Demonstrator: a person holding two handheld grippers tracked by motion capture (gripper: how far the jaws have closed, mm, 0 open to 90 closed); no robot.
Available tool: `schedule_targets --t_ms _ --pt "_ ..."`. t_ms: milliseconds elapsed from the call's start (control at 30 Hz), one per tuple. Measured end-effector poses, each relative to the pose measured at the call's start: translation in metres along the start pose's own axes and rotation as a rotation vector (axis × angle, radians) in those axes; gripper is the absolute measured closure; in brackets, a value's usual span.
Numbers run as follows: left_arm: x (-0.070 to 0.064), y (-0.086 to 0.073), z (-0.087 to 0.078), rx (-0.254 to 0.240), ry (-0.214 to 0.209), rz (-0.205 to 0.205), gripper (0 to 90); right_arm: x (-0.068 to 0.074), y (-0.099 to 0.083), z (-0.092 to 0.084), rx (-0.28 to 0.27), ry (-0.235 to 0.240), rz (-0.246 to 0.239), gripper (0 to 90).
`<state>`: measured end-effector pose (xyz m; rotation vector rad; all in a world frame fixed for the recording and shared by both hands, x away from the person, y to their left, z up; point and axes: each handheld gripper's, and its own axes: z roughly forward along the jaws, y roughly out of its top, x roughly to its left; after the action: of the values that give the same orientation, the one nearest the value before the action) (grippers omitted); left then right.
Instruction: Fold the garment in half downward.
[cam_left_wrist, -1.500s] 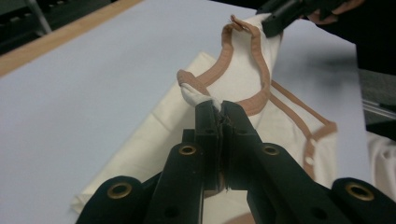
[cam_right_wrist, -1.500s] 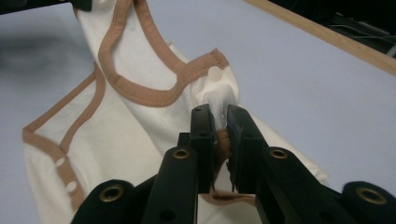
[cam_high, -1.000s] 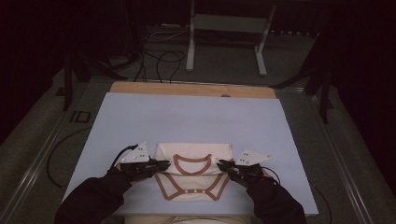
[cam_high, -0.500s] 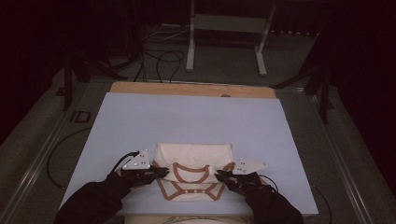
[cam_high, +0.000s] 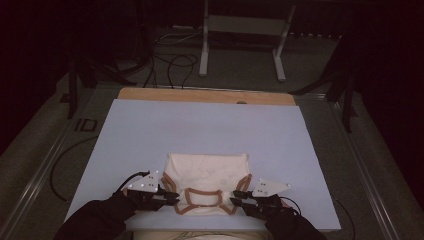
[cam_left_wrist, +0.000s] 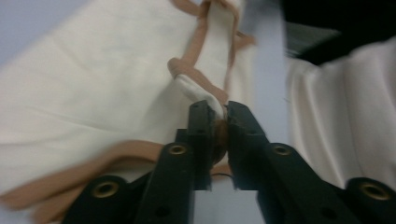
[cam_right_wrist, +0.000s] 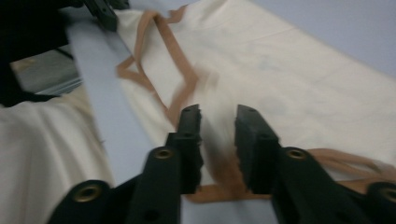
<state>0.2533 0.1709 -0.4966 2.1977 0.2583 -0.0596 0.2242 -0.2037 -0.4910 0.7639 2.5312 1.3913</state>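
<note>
Cream garment (cam_high: 207, 177) with tan-brown trim lies folded flat at the near edge of the pale blue surface (cam_high: 200, 125), about midway between its near corners, with the trimmed neck opening turned toward the person.

At the garment's near left corner, the left gripper (cam_high: 172, 196) has its fingers (cam_left_wrist: 201, 135) only slightly parted. In the left gripper view a fold of cream cloth and trim still sits in the narrow gap between them; these fingers have just been opening, and whether the pads still press the cloth cannot be told.

At the near right corner, the right gripper (cam_high: 235, 199) holds its fingers (cam_right_wrist: 189, 135) spread. In the right gripper view a strip of tan trim lies on the surface under the gap, with the pads clear of it. They too have just been opening.

Dark sleeves come in from the bottom edge behind both grippers.

Beyond the garment the blue surface runs bare to a strip of wood (cam_high: 205, 95) along its far edge. Past that, on the floor, stand a light metal frame (cam_high: 242, 30) and loose cables (cam_high: 170, 62).
</note>
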Motion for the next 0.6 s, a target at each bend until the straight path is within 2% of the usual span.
schedule_targets --t_ms 33,100,200,267,300,333,367,433,500,600 --pt "-0.002 -0.001 0.000 0.000 -0.020 0.009 72.7 0.001 -0.001 0.000 0.008 0.010 -0.003 59.9" --pt "-0.005 -0.002 0.001 0.004 -0.024 0.025 65.2 0.002 -0.002 -0.001 0.013 0.021 -0.001 50.3" --pt "-0.006 -0.001 -0.002 -0.008 -0.027 0.027 53.5 0.001 -0.003 0.000 0.012 0.035 0.012 38.1" --pt "-0.006 -0.001 -0.004 -0.021 -0.005 0.019 46.0 0.000 -0.003 0.000 0.008 0.037 0.014 31.4" --pt "-0.006 -0.001 -0.004 -0.021 -0.005 0.019 43.2 0.000 -0.003 0.000 0.008 0.037 0.014 31.4" --pt "-0.004 0.000 -0.005 -0.027 0.010 0.004 43.2 0.000 -0.002 0.001 0.002 0.038 0.025 27.8" --pt "-0.003 0.000 -0.006 -0.023 0.018 -0.003 35.9 -0.002 -0.002 0.000 -0.010 0.055 0.031 19.4" --pt "-0.001 0.000 -0.007 -0.027 0.037 -0.024 28.9 -0.002 -0.001 -0.001 -0.023 0.053 0.029 16.9" --pt "0.002 0.000 -0.008 -0.032 0.043 -0.032 17.7 -0.005 0.000 -0.002 -0.035 0.052 0.046 12.9" --pt "0.005 0.001 -0.012 -0.048 0.089 -0.051 10.9 -0.009 0.002 -0.004 -0.053 0.039 0.038 13.3"
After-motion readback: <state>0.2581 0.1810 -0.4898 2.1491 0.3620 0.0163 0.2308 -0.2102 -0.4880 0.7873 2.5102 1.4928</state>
